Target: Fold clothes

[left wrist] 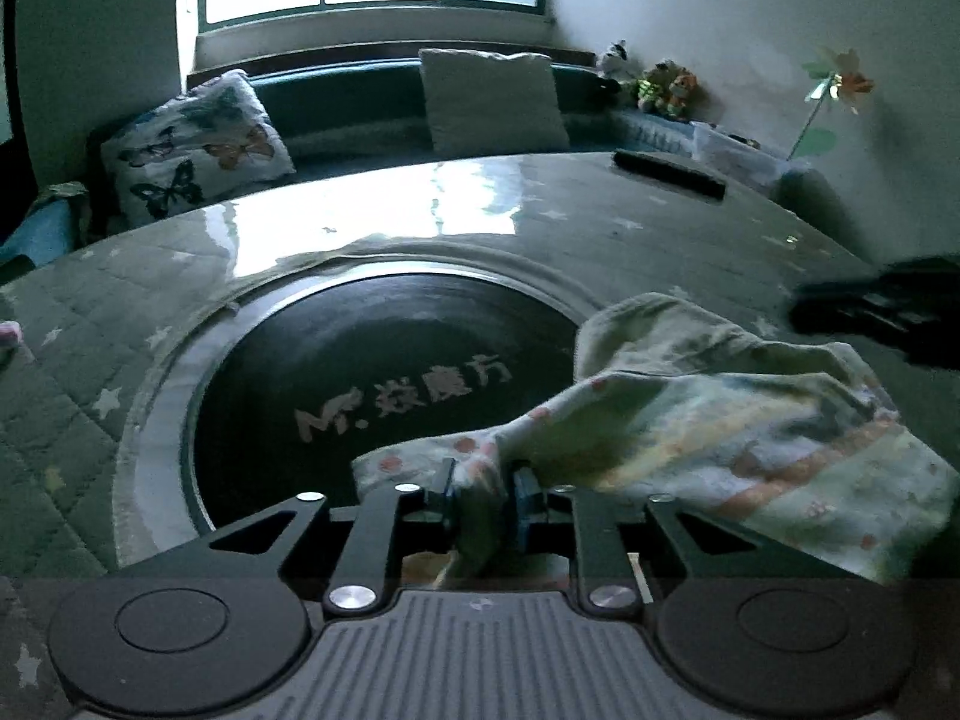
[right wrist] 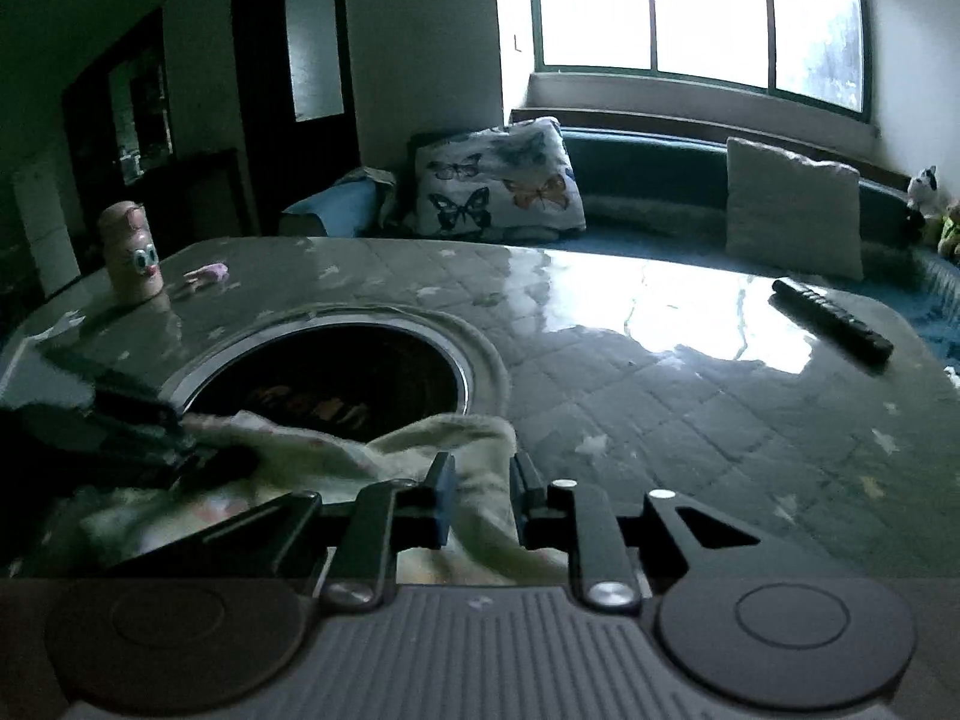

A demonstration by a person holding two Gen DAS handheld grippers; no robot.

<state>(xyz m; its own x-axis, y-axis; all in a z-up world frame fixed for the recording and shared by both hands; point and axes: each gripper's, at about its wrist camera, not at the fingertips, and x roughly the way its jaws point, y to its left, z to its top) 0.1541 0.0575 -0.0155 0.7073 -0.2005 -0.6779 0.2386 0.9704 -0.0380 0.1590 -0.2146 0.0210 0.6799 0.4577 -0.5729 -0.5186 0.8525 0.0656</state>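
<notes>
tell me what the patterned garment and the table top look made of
The pale patterned garment looks like soft, matt, fleecy or terry-like fabric: it slumps in folds with a fuzzy edge. The grey-green star-print table cover looks like quilted cloth under a glossy clear layer, probably plastic or glass, since it mirrors the window.

Soft, fuzzy pastel-printed cloth garment (left wrist: 708, 420) lying on a quilted grey-green star-patterned table cover under glossy clear film (left wrist: 420, 204), beside a smooth matt black round inset panel (left wrist: 372, 348) rimmed in shiny metal.
</notes>
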